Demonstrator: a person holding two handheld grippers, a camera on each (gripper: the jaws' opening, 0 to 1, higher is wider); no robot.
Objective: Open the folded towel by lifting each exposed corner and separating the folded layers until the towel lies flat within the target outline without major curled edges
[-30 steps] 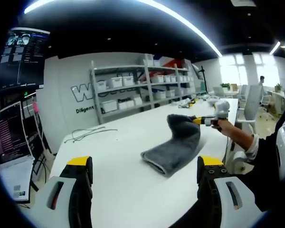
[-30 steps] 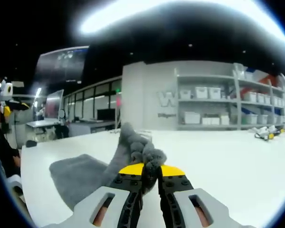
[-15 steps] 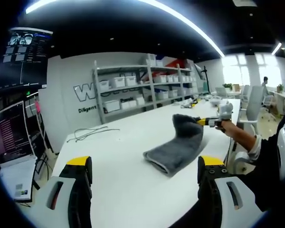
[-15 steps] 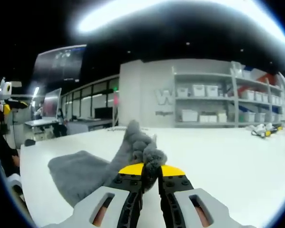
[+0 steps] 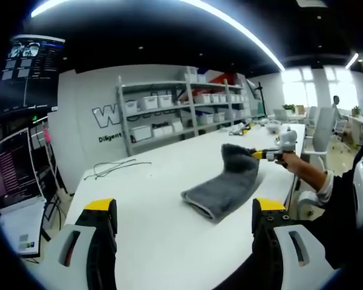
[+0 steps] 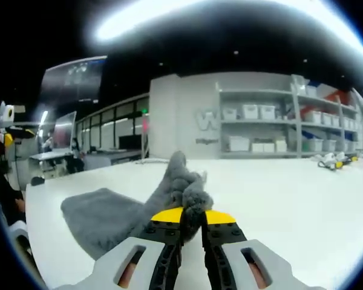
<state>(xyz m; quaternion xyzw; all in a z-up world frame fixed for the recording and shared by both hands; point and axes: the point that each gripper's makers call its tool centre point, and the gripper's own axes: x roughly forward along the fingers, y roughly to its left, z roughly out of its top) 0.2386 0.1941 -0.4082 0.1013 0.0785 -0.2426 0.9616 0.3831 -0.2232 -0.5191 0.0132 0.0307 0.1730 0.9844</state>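
white tabletop (image 5: 151,205) carries the grey towel (image 5: 221,190) near its right edge. right hand-held gripper (image 6: 192,219) pinches one corner, raised to peel the layers apart. left hand-held gripper (image 5: 184,208) hovers spread, holding nothing.

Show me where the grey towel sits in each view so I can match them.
Left gripper view: grey towel right of centre on the white table, far end lifted by the right gripper.
Right gripper view: towel lower left, bunched between the jaws.
Shared landmark: shelving unit.
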